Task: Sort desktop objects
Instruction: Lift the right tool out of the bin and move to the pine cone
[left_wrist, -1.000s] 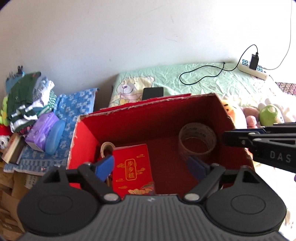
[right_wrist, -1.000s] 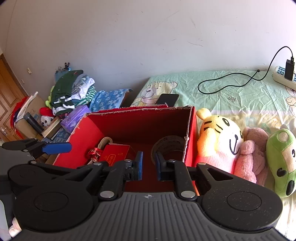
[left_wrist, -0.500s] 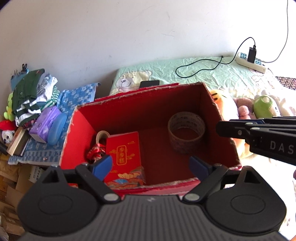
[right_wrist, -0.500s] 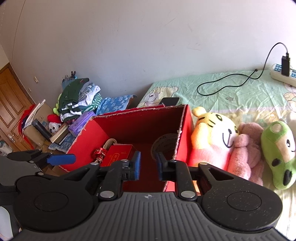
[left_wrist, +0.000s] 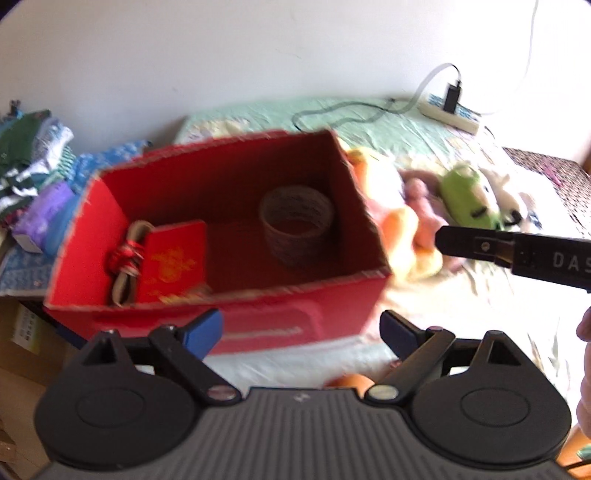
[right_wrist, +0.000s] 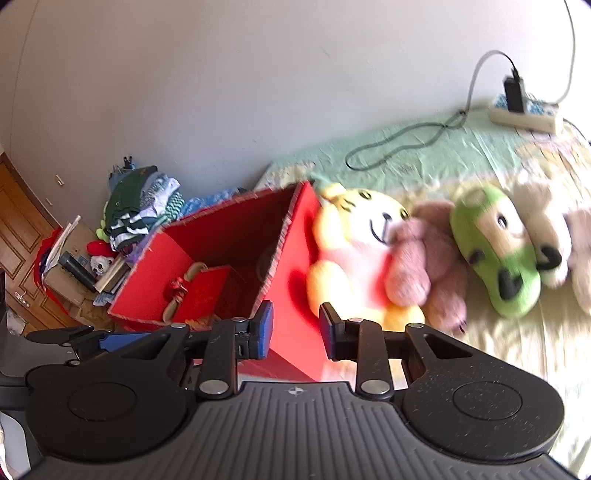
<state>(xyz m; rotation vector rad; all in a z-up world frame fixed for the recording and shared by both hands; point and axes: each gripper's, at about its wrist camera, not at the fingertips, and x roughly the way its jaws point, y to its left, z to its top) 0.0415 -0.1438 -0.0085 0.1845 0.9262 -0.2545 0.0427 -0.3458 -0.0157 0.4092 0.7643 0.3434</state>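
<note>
A red cardboard box stands on the bed and shows in the right wrist view too. Inside lie a red packet, a tape roll and a beige strap with a red tie. My left gripper is open and empty, in front of the box's near wall. My right gripper is slightly open and empty, near the box's right corner; its finger shows in the left wrist view.
Plush toys lie right of the box: a yellow tiger, a pink bear and a green dog. A power strip with a cable lies at the far wall. Piled clothes and boxes stand to the left.
Both grippers have pulled back and up from the box, so its front wall now shows. The right gripper has swung right toward the toys and opened a little.
</note>
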